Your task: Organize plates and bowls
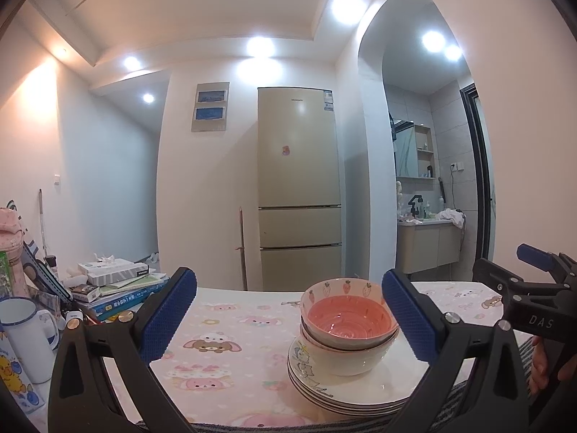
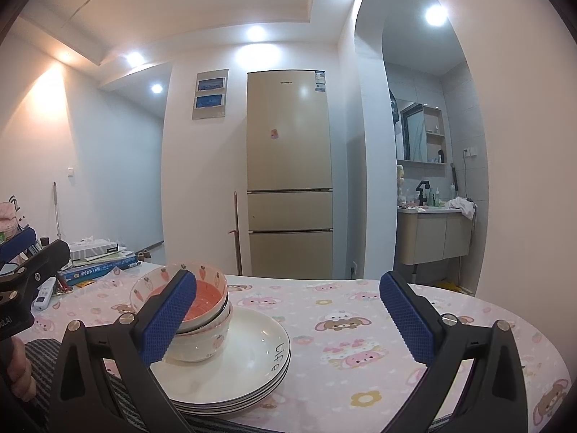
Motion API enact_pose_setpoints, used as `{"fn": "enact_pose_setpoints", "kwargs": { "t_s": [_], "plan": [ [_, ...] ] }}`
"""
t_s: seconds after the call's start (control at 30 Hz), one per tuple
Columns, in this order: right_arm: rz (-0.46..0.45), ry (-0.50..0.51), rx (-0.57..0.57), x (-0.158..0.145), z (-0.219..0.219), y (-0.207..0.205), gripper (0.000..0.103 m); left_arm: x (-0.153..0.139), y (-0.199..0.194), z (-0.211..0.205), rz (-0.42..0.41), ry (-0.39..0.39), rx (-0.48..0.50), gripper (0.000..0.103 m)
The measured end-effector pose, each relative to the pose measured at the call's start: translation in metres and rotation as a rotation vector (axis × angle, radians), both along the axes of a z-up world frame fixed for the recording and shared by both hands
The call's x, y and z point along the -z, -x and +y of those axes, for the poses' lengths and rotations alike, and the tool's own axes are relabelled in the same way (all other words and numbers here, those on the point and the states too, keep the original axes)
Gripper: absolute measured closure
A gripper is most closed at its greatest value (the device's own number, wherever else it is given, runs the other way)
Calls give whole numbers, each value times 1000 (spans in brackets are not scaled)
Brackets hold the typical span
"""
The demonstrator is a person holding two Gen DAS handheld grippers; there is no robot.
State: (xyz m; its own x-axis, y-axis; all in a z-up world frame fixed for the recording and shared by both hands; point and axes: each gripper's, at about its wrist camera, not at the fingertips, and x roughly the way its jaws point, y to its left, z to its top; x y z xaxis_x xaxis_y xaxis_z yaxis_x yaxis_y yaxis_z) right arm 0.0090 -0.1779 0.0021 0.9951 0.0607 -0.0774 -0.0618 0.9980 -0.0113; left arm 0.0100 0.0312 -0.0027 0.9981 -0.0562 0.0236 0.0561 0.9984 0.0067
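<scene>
A stack of white plates (image 1: 364,393) (image 2: 252,364) lies near the table's front edge. On it rest nested bowls: a pink-lined strawberry bowl (image 1: 348,319) (image 2: 207,297) on top, a white bowl (image 1: 346,357) (image 2: 202,346) underneath. My left gripper (image 1: 288,314) is open, the stack between its blue pads and a little ahead, nothing held. My right gripper (image 2: 288,315) is open too, the stack sitting by its left finger (image 2: 167,319). The right gripper also shows at the right edge of the left wrist view (image 1: 537,281).
The table wears a pink cartoon cloth (image 1: 223,324) (image 2: 360,324). At the left are stacked books and a tissue box (image 1: 115,281), a white enamel mug (image 1: 25,335) and a remote (image 2: 45,294). A beige fridge (image 1: 299,187) stands behind. A striped mat (image 2: 119,397) lies at the front edge.
</scene>
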Motion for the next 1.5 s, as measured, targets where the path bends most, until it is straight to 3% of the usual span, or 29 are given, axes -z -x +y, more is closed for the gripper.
{"fn": "enact_pose_setpoints", "kwargs": {
  "t_s": [1.5],
  "plan": [
    [2,0,1,-1,-2,1,0,3,-1,0,1,6,-4,0]
  ]
}}
